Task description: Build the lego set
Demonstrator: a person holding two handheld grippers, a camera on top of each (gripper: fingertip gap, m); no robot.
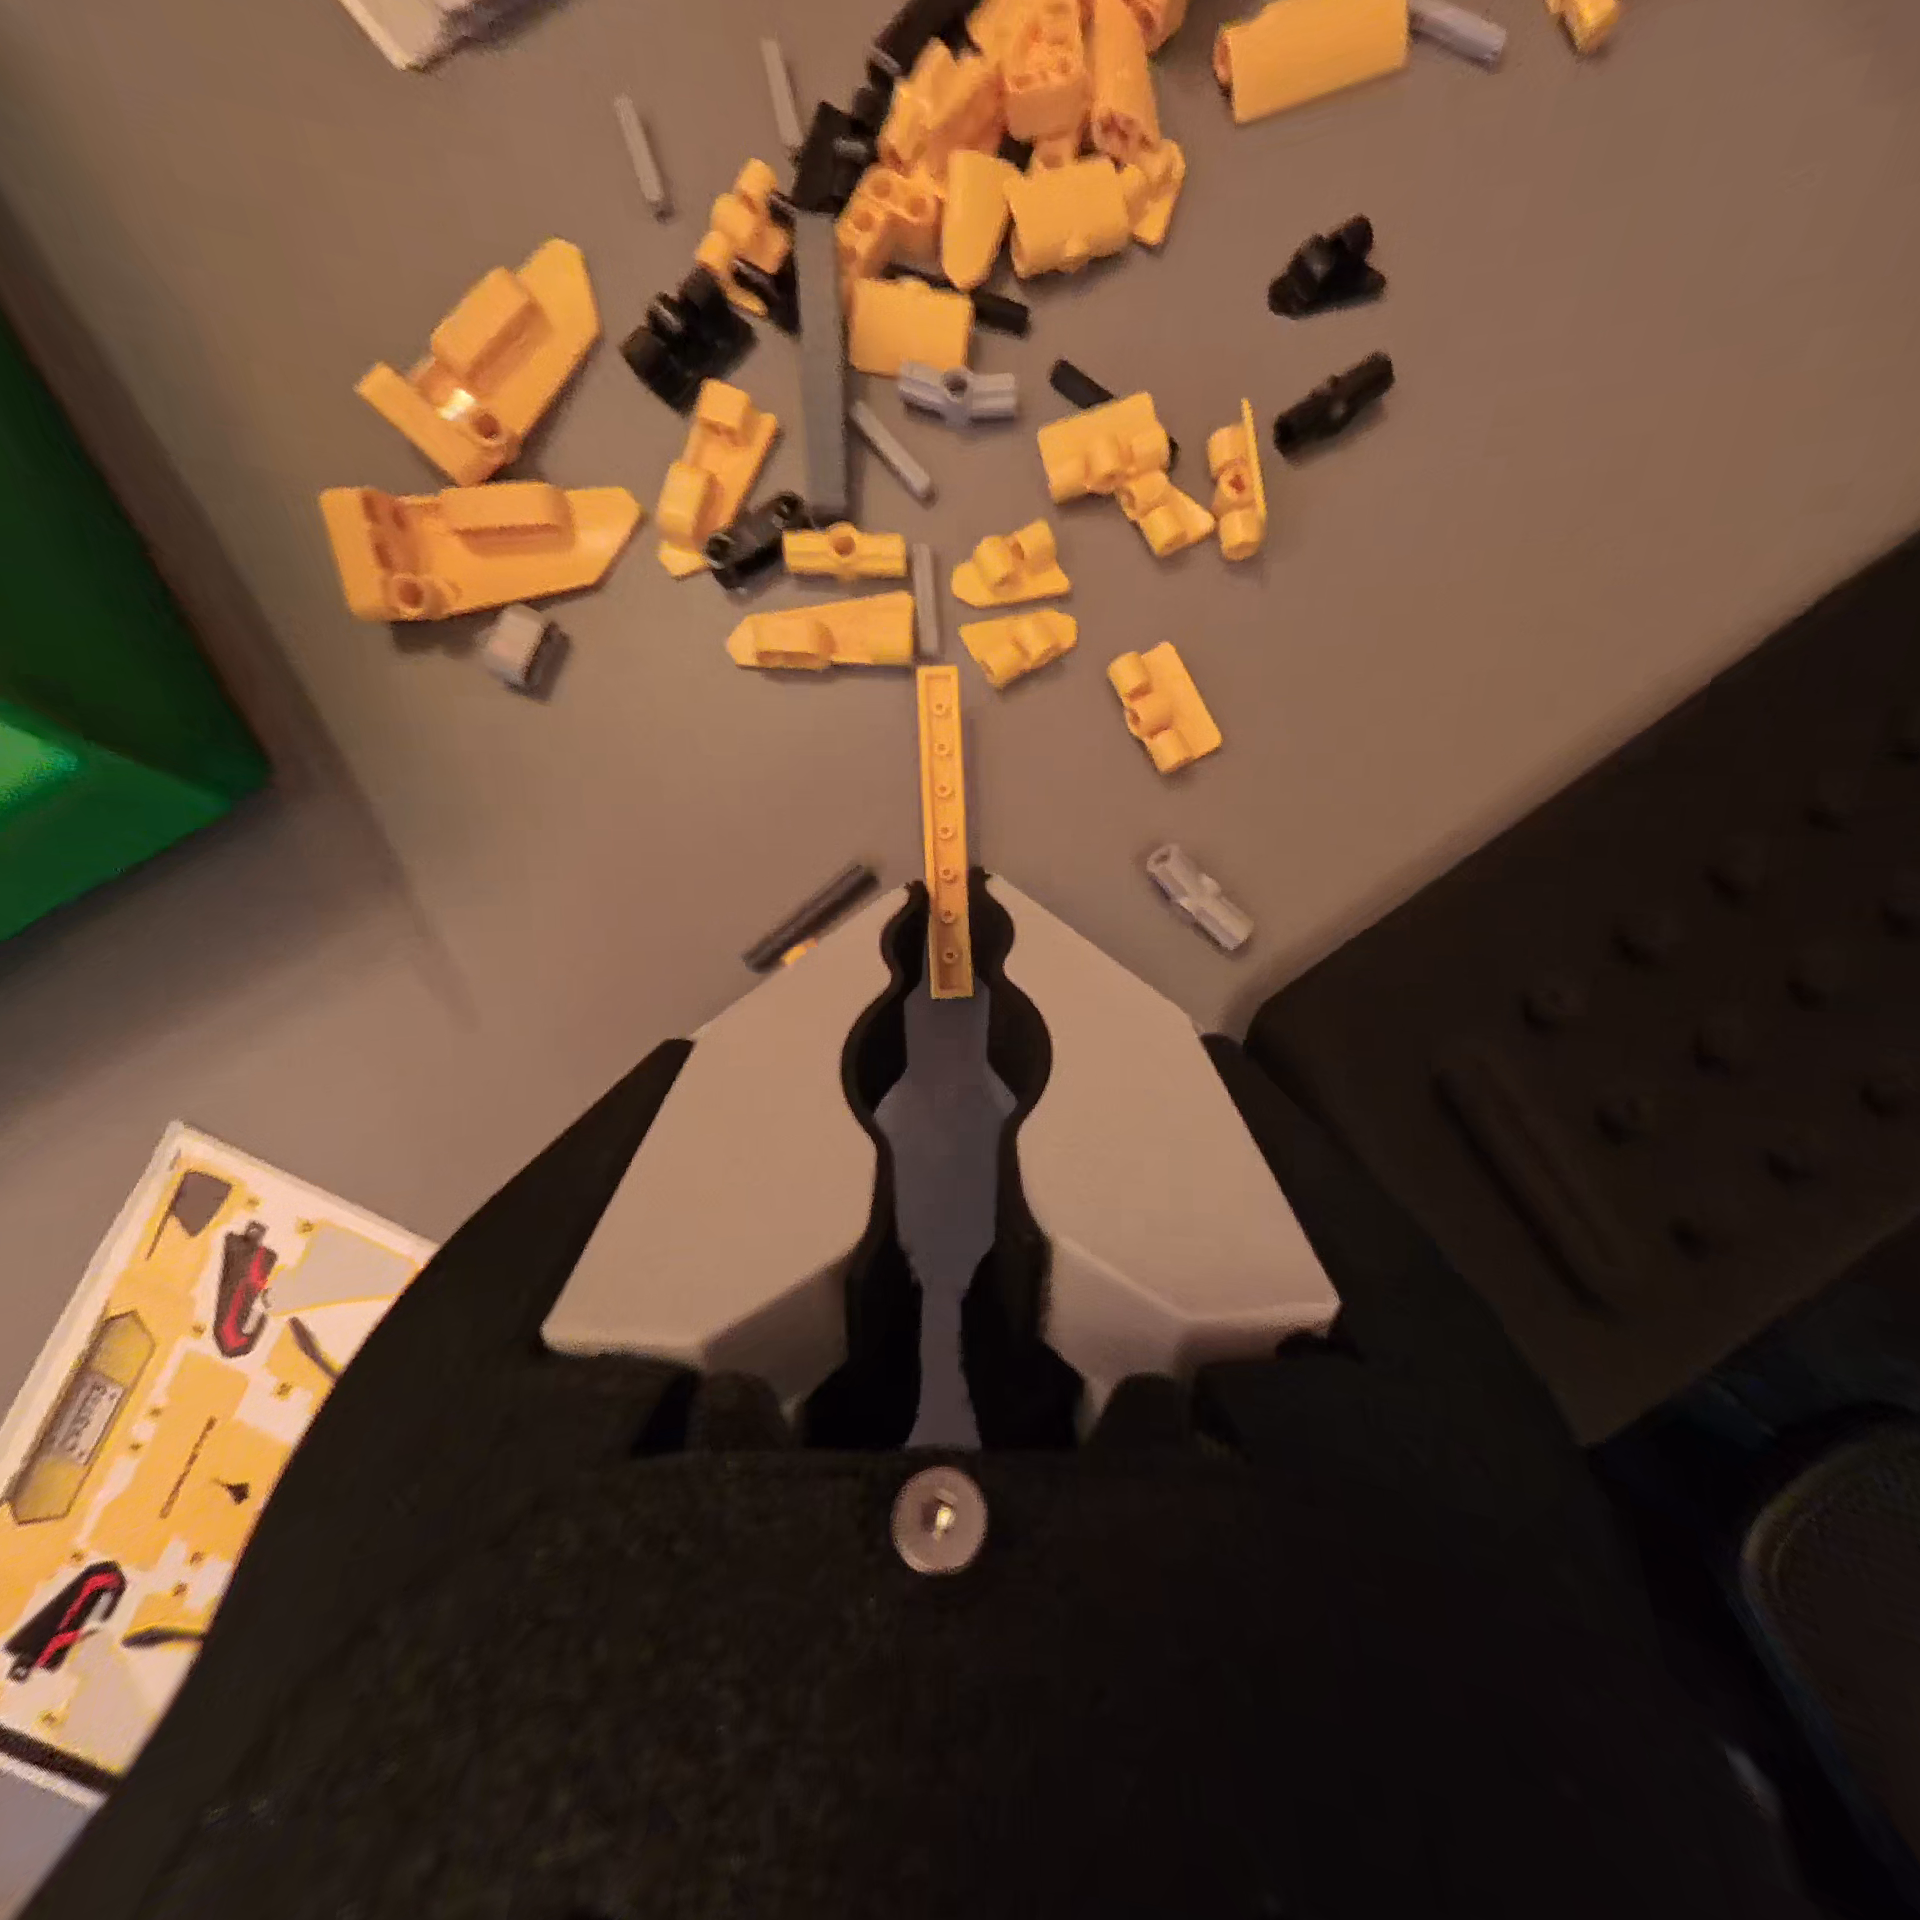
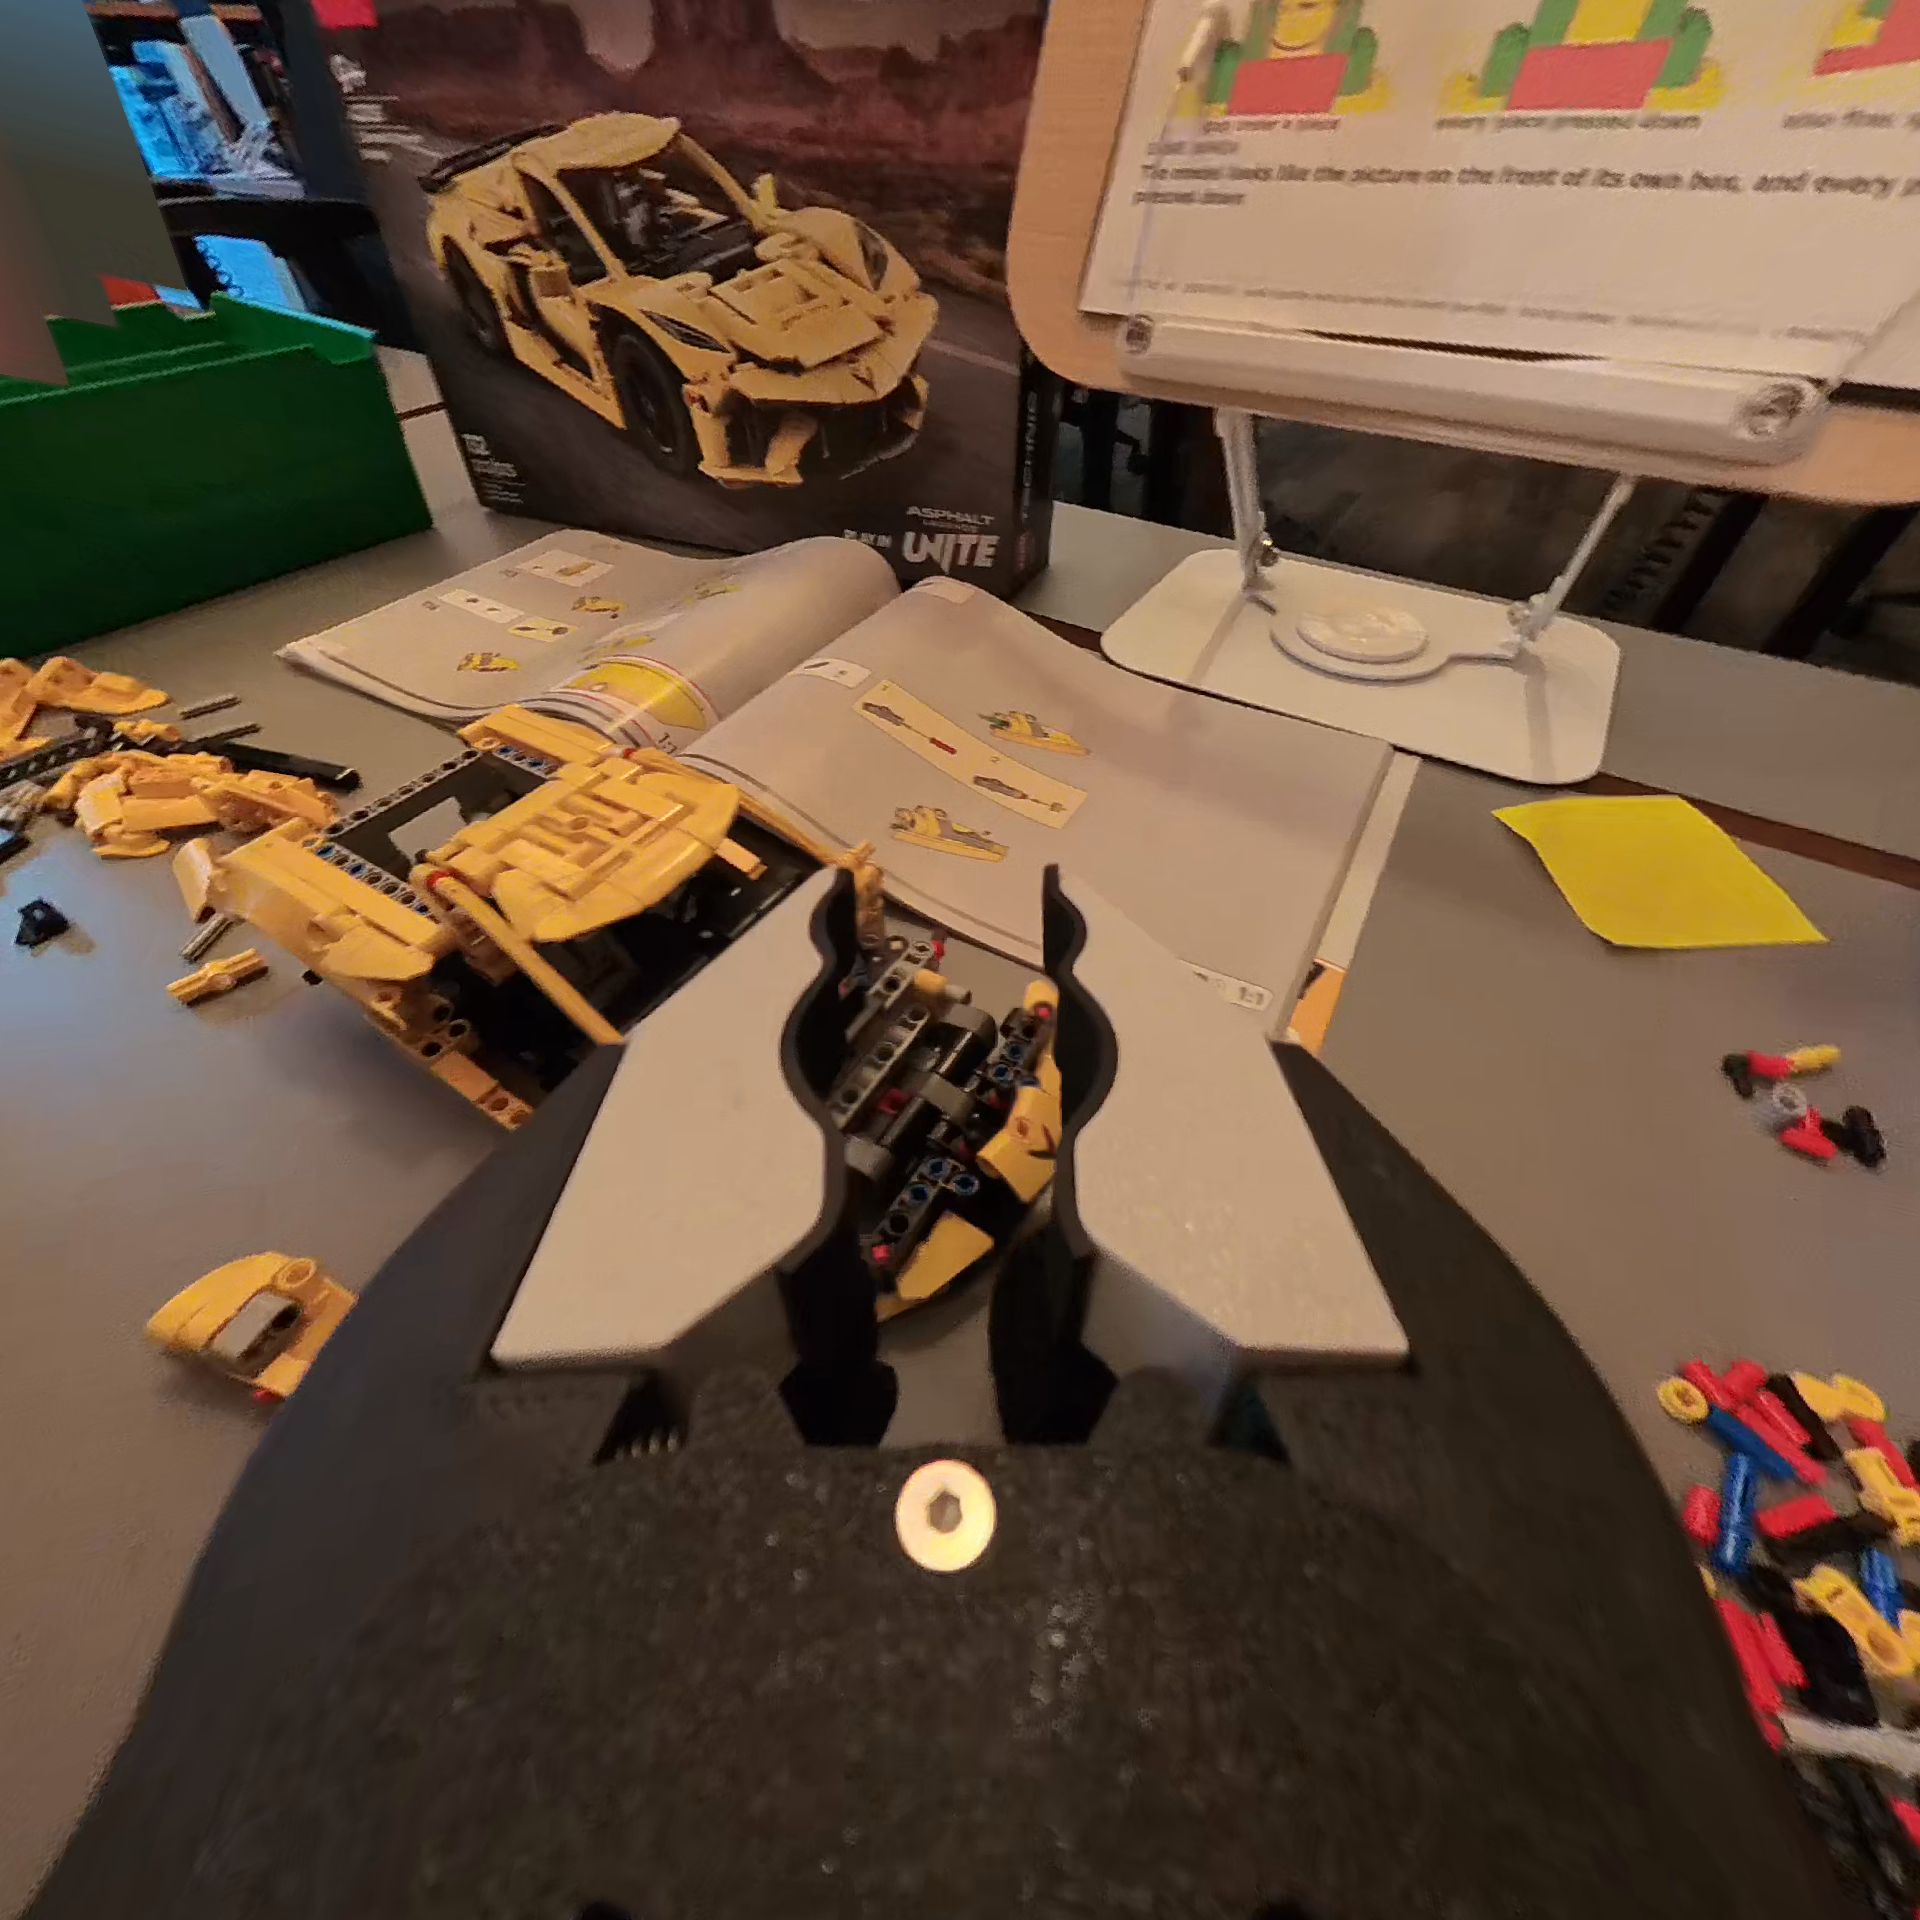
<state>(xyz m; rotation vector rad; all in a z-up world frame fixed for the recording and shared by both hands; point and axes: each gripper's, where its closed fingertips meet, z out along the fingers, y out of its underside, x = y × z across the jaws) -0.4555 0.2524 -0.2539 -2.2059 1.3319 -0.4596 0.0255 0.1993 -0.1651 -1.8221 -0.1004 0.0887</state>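
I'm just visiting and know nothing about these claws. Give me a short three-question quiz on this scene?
1. True or false: the left claw is empty.
2. What does the right claw hover over: A) the green bin, B) the half-built yellow car, C) the yellow paper?
3. Fill in: the instruction booklet lies ____ on the table.

Key: 1 false, it grips a thin yellow plate; 2 B; 3 open.

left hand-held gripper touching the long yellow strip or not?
Touching. The left wrist view shows the left hand-held gripper shut on the near end of the long yellow strip, whose far end sticks out over the table.
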